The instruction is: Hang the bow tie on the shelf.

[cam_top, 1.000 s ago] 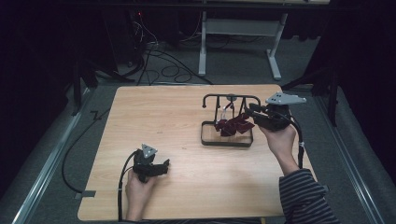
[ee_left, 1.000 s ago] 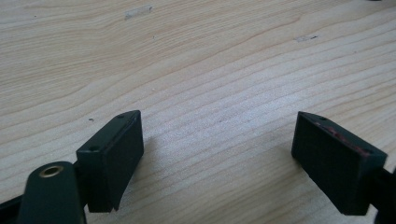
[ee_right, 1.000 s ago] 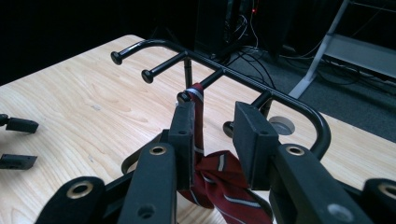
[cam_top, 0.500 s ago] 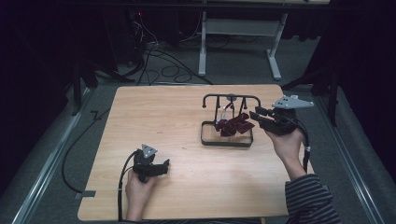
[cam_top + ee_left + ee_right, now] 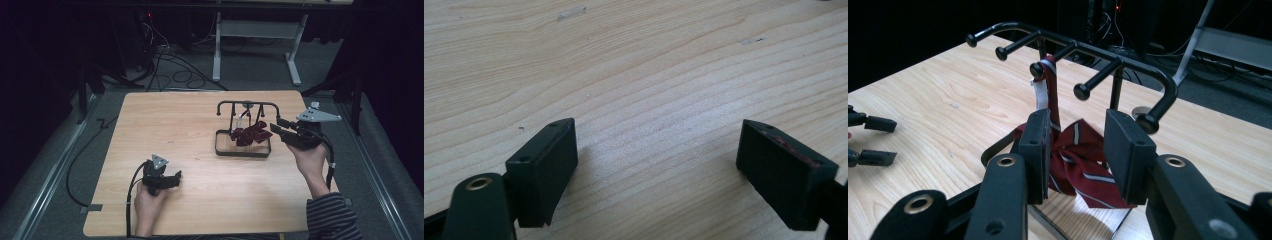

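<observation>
The left gripper (image 5: 172,178) is rested wide open and empty near the table's (image 5: 165,125) front edge. Farther off, the right gripper (image 5: 278,127), drawn back from the rack (image 5: 247,106), stands part-open and empty; the maroon tie (image 5: 1075,150) is left hanging from a peg, apparently released.

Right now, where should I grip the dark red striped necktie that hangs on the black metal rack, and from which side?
Grip the narrow vertical band of the dark red striped necktie just below its peg on the black metal rack. Probably come from the open peg side with the right hand-held gripper; there it hangs free, while lower folds are bunched.
</observation>
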{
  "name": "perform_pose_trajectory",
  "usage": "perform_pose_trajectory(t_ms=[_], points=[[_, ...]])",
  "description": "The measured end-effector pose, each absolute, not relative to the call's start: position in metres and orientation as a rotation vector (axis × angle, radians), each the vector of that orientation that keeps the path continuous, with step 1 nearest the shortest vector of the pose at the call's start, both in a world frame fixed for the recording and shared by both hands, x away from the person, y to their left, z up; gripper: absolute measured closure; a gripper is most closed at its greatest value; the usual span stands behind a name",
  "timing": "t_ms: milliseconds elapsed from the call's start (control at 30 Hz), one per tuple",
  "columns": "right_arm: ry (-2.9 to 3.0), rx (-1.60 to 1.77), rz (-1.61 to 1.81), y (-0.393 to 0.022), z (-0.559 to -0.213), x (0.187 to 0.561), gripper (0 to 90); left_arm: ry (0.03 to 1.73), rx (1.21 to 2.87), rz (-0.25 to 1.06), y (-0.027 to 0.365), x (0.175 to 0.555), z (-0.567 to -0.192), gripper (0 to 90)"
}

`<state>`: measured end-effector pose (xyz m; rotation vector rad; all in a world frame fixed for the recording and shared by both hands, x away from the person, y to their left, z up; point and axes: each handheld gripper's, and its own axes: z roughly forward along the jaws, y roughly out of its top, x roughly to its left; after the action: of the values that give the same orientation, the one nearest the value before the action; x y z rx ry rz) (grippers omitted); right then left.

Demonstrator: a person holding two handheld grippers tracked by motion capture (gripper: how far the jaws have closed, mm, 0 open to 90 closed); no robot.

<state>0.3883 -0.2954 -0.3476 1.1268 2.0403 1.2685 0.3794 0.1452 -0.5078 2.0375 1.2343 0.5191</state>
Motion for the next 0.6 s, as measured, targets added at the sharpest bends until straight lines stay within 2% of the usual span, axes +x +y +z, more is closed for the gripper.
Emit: perform_pose_trajectory(t_ms=[600], points=[[2.006,1.151,1.284,-0.311,-0.354,0.370,64.1,1.234,2.038,0.519,0.145,0.379,-0.508,17.1]])
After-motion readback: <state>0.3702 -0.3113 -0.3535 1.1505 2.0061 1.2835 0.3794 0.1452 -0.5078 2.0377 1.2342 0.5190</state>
